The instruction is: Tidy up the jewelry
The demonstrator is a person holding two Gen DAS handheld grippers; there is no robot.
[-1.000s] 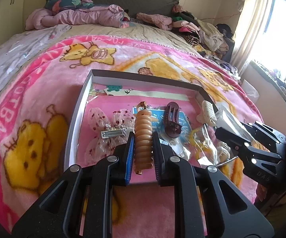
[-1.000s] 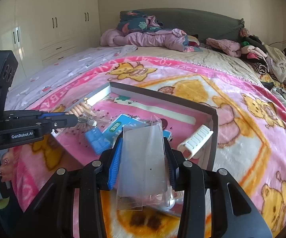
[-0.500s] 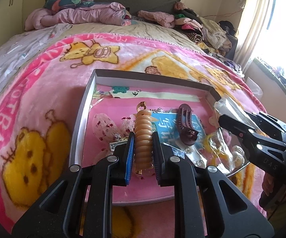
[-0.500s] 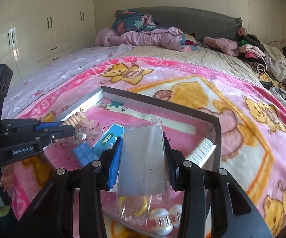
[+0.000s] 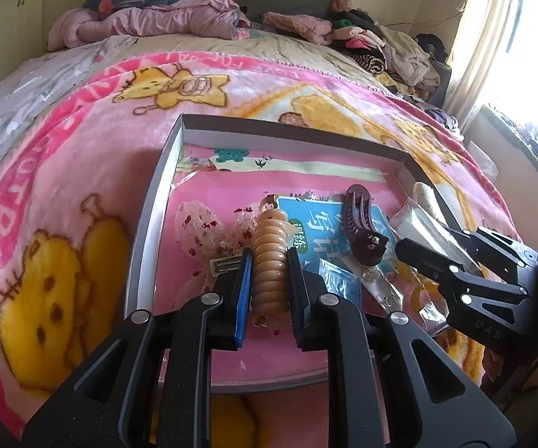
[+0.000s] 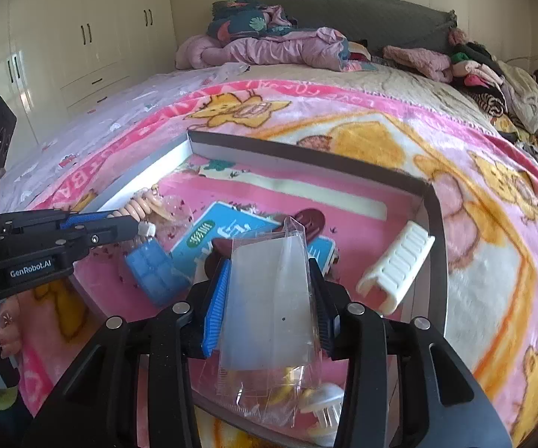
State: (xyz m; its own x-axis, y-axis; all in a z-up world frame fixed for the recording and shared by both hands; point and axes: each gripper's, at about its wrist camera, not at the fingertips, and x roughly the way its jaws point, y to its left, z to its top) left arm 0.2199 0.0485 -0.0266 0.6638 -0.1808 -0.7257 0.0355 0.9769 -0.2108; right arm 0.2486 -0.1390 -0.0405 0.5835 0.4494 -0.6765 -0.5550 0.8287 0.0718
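Because both pieces belong in the tray (image 5: 149,224), the left gripper (image 5: 269,280) clamps the coil clip (image 5: 269,261) low over its pink floor, while the right gripper (image 6: 269,298), its jaws easing apart, brackets a clear bag (image 6: 269,298) above the near rim.

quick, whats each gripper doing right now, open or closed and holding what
Left gripper: shut on the tan spiral hair clip.
Right gripper: jaws opening, with the clear plastic bag between them, its pads on it.
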